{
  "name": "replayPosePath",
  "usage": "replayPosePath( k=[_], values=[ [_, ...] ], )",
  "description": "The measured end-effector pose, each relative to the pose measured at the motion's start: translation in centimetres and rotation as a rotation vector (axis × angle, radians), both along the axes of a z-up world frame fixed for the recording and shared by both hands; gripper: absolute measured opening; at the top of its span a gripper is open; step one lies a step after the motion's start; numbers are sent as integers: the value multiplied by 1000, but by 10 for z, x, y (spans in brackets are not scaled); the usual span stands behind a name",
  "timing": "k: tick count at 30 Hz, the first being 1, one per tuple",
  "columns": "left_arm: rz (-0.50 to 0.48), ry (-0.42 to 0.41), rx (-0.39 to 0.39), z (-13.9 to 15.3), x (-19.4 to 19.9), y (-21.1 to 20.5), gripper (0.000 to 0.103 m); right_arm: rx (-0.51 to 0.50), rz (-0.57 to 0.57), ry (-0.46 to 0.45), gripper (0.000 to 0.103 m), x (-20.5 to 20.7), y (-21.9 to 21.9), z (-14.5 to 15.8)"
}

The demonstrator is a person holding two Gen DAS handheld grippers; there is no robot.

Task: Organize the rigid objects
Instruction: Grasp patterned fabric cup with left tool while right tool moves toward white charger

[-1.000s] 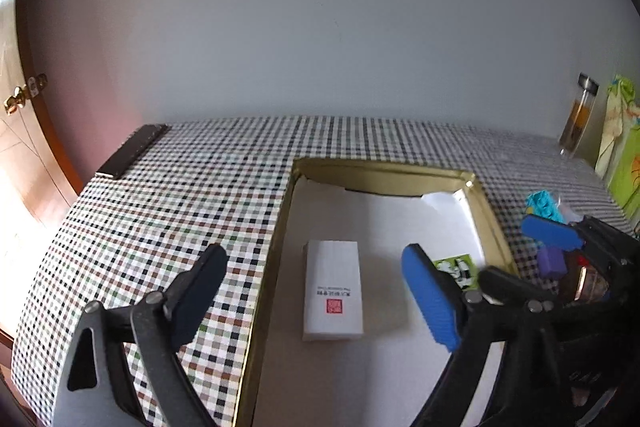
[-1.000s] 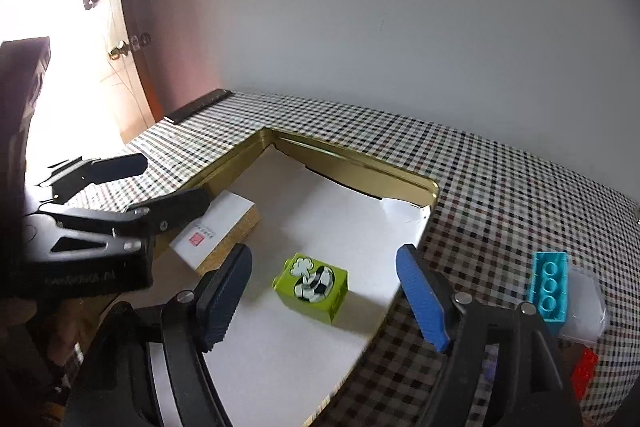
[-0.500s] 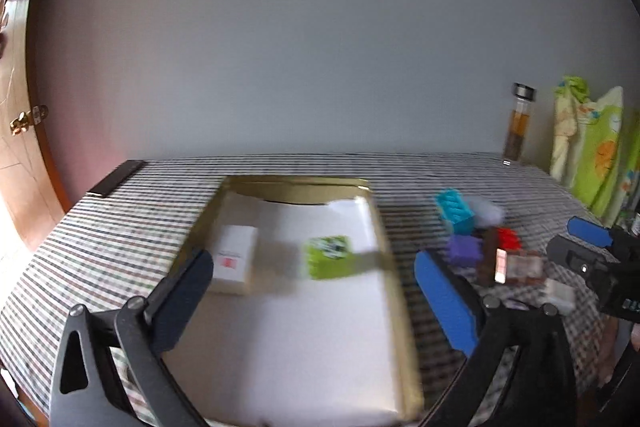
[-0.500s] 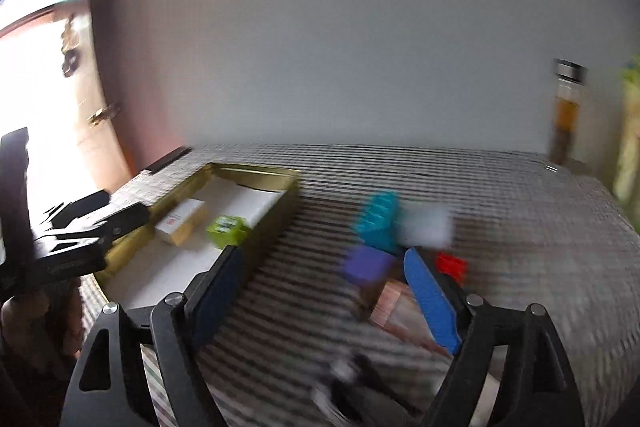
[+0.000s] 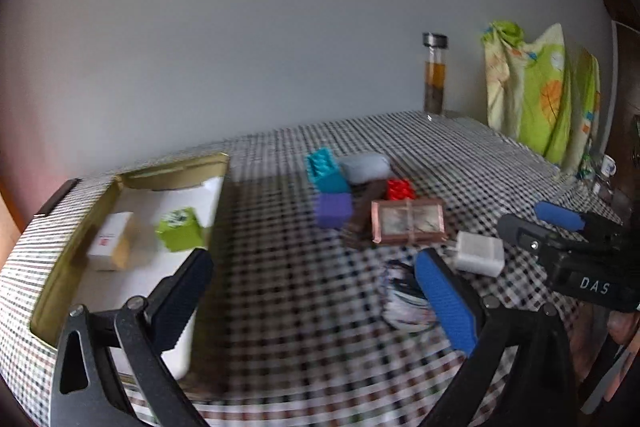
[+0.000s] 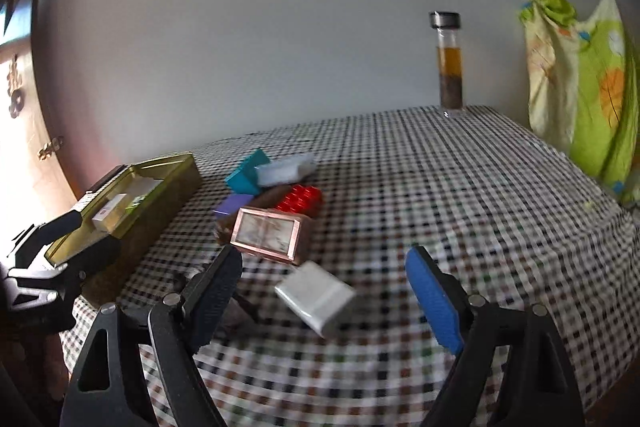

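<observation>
A gold tray (image 5: 60, 267) on the checked table holds a white box (image 5: 110, 243) and a green block (image 5: 180, 229); the tray also shows in the right wrist view (image 6: 176, 183). To its right lie a teal brick (image 5: 326, 169), a purple block (image 5: 334, 209), a red brick (image 5: 400, 189), a copper-framed box (image 5: 408, 221) and a white charger (image 5: 478, 253). My left gripper (image 5: 312, 291) is open and empty above the table right of the tray. My right gripper (image 6: 324, 291) is open and empty, with the white charger (image 6: 316, 297) between its jaws.
A glass bottle (image 6: 450, 63) with amber liquid stands at the table's far edge by the wall. Green patterned cloth (image 6: 584, 83) hangs at the right. A dark cable coil (image 5: 400, 291) lies near the front. A dark flat bar (image 5: 56, 197) lies at the far left corner.
Both grippers swung right, away from the tray toward the pile of loose objects. The right gripper now frames the white charger. Both stay open.
</observation>
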State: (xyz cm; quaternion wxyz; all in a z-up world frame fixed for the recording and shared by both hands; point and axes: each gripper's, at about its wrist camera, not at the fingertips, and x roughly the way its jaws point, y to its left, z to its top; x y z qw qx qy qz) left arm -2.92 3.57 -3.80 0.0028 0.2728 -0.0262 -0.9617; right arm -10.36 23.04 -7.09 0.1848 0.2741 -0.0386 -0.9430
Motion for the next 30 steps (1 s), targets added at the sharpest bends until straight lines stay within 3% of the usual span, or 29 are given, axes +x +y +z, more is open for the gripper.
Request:
replayPosePath(
  k=[5,17,26,30],
  values=[
    [-42,-81,-12,-16,-11,20,102,-14,-30,-24,86,-1,12,-15],
    [-108,-164,-38,-31,-26,47,102,-43,-42,-72,87,-8,28,-27],
    [-188,-280,16,-39,-41,46,102,-58,-78,-77,87,-7,28,-28],
    [-208,-343,69,-46,-48,42,74,-18,-75,-74,87,-8,23,-27]
  ],
)
